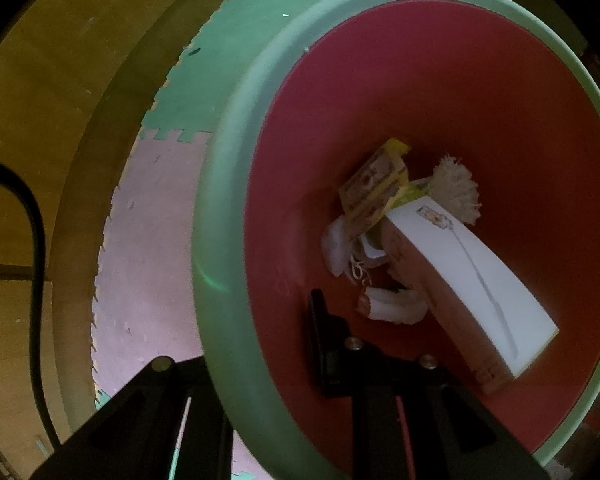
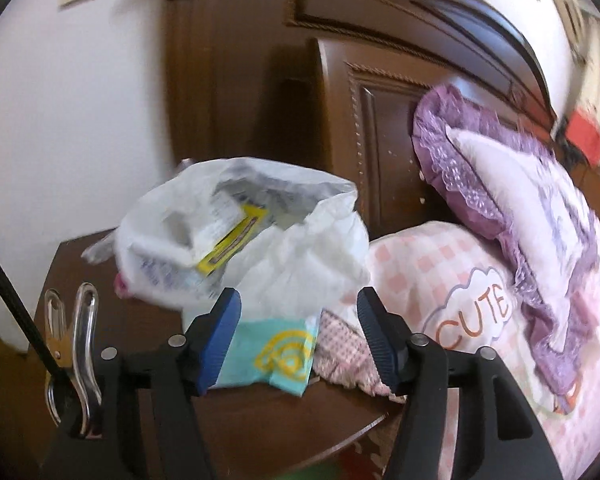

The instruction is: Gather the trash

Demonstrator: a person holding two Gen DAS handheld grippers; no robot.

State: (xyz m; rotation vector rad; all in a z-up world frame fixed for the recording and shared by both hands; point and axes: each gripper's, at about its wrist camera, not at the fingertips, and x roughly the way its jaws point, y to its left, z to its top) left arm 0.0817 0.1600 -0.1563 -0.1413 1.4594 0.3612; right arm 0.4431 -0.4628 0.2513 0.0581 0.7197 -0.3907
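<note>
The left gripper [image 1: 259, 380] points straight down and is clamped on the mint-green rim of the trash bin [image 1: 227, 208], one finger outside the wall and one inside against the red liner. Down at the bottom of the bin sit a long white box [image 1: 484, 280], a yellow printed carton [image 1: 376, 188], a frayed cream tuft [image 1: 456, 188] and some crumpled white bits [image 1: 392, 308]. The bin stands on green and pink foam mats [image 1: 151, 240].

The right gripper [image 2: 300, 328] is a good way open with nothing pinched between its blue pads [image 2: 223, 332]. It's aimed at a white plastic bag [image 2: 300, 248] stuffed with wrappers on a dark wooden nightstand [image 2: 259, 420], a teal packet [image 2: 275, 356] just in front. A metal clip [image 2: 79, 344] lies to the left; pillows [image 2: 520, 200] lie on the bed at right.
</note>
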